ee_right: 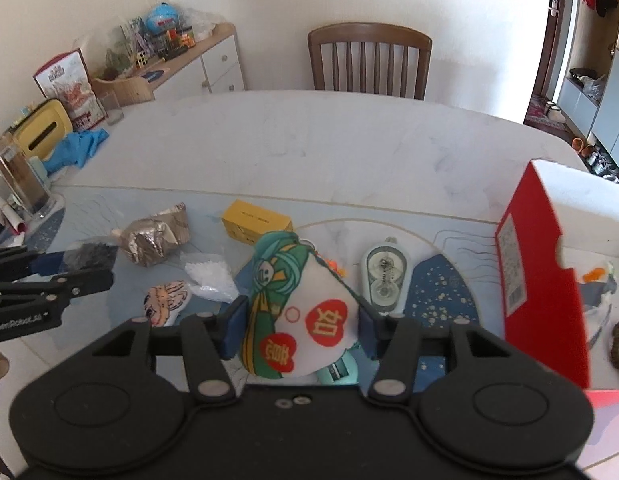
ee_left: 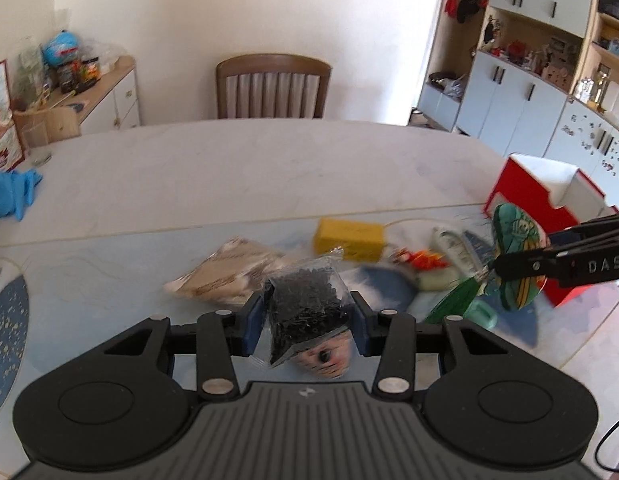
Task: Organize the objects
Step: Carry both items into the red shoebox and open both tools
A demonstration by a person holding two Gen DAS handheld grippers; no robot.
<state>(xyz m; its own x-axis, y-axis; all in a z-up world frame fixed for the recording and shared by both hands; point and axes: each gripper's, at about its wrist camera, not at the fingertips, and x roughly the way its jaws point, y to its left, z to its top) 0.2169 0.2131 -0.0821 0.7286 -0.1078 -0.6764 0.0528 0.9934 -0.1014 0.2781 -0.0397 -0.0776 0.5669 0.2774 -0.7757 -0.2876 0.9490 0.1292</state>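
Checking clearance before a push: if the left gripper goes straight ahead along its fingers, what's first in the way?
Probably the tan foil packet, lying on the table just past the bag of black bits that the left gripper holds. Depth is unclear; if the gripper rides high enough, it may pass over.

The left gripper (ee_left: 307,326) is clamped on a clear bag of black granules (ee_left: 305,312), held above a small doll face (ee_left: 327,358) on the table (ee_left: 245,160). Beyond it lie a tan packet (ee_left: 229,276) and a yellow box (ee_left: 349,238). At the right, the right gripper (ee_left: 494,266) pinches a green printed pouch (ee_left: 517,258) in front of an open red box (ee_left: 545,200).
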